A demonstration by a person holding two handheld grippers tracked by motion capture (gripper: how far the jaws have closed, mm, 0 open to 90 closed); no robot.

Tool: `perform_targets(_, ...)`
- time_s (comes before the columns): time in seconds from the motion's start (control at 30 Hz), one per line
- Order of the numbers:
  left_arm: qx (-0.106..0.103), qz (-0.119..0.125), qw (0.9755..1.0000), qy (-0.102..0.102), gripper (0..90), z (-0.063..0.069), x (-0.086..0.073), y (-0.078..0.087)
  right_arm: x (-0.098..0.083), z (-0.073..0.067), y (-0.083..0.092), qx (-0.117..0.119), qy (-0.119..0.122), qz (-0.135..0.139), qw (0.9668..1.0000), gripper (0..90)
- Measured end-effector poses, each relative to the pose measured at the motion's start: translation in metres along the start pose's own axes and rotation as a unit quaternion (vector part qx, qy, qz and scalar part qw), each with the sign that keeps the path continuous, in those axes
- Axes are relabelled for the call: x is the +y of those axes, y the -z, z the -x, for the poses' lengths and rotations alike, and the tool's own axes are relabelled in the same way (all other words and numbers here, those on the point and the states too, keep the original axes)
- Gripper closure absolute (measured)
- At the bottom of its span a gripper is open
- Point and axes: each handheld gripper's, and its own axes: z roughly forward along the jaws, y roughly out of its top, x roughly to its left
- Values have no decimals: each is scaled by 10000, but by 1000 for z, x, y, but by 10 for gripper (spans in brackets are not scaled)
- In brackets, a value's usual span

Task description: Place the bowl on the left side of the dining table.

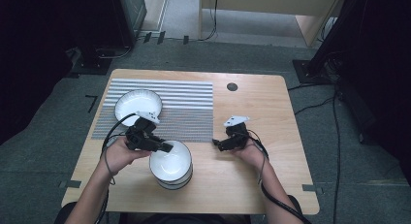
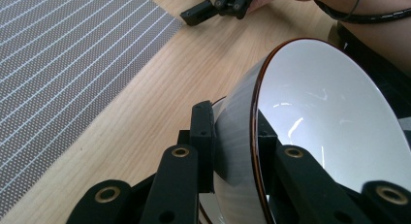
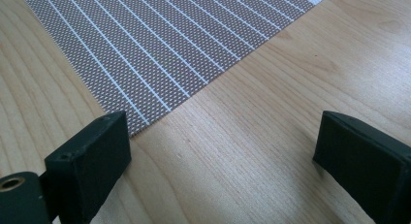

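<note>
A white bowl with a dark brown rim tops a short stack at the table's front middle. My left gripper is shut on its left rim. In the left gripper view, one jaw presses the ribbed grey outside and the other the glossy inside of the bowl, with the left gripper clamping the wall. Another white bowl rests on the striped grey mat. My right gripper stands open just over the wood by the mat's near right corner, and nothing lies between the jaws of the right gripper.
The wooden table has a small dark round hole at the back. The mat's corner lies just ahead of the right jaws. The right gripper sits across the wood from the left one. Cables trail off both grippers toward the front edge.
</note>
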Motion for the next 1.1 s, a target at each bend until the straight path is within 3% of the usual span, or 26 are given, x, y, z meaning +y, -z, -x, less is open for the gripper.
perform_targets(0.17, -167, 0, 9999, 25, 784, -3, -1, 4, 0, 0, 0, 0, 0, 0, 10000, 53)
perform_targets(0.63, -202, 135, 9997, 93, 787, -11, 0, 20, -2, -2, 2, -63, -53, 12, 10000, 58)
perform_targets(1.1, -11, 256, 9996, 147, 786, -19, -1, 36, -4, -4, 5, -88, -86, 17, 9999, 59)
